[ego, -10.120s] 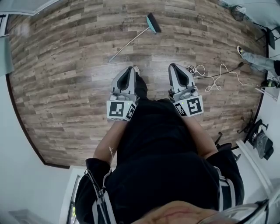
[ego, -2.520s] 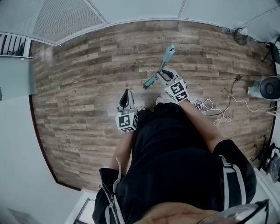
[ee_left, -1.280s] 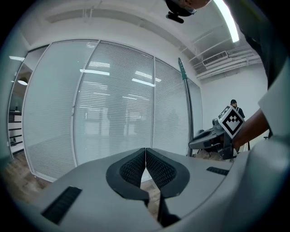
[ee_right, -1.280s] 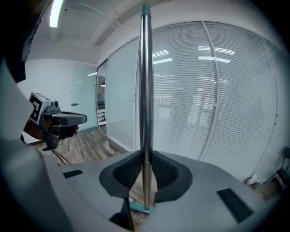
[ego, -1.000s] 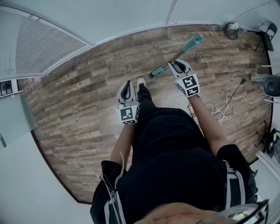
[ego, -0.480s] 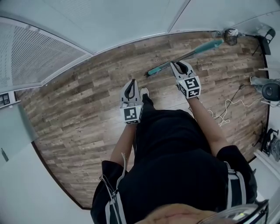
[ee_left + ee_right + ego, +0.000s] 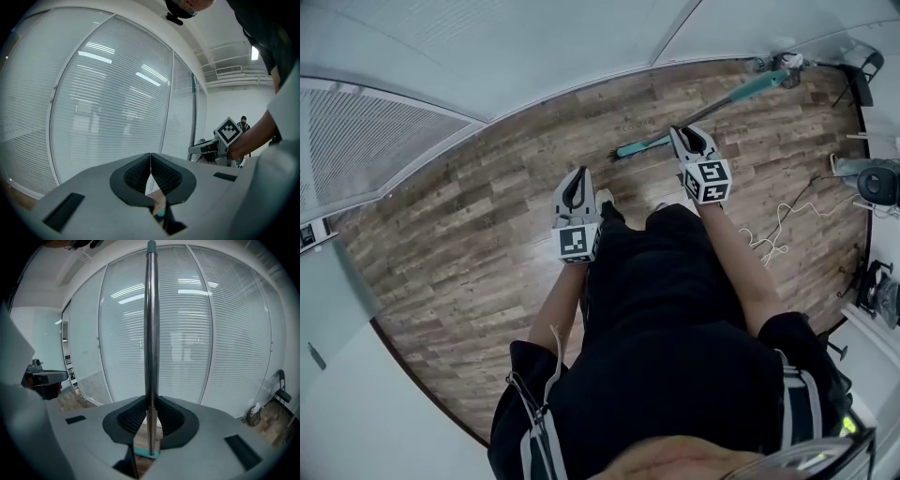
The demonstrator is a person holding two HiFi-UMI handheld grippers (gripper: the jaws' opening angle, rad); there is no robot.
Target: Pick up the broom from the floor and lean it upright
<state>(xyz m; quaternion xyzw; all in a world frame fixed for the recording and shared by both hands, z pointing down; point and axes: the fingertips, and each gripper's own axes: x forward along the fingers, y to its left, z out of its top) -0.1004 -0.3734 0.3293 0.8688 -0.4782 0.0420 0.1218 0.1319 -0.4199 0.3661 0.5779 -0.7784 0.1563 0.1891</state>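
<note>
Gripping the broom (image 7: 150,333) by its handle, the right gripper (image 7: 150,414) jaws hold it upright, head down, in front of the glass wall (image 7: 225,333); left gripper (image 7: 150,168) jaws closed, empty; pickup apparently done, leaning against the wall left.

The broom (image 7: 151,333) has a silvery metal shaft with teal ends. The floor (image 7: 478,216) is brown wood-grain planking. The left gripper (image 7: 579,174) and right gripper (image 7: 690,135) are grey, with black ribbed pads and black-and-white square markers.
</note>
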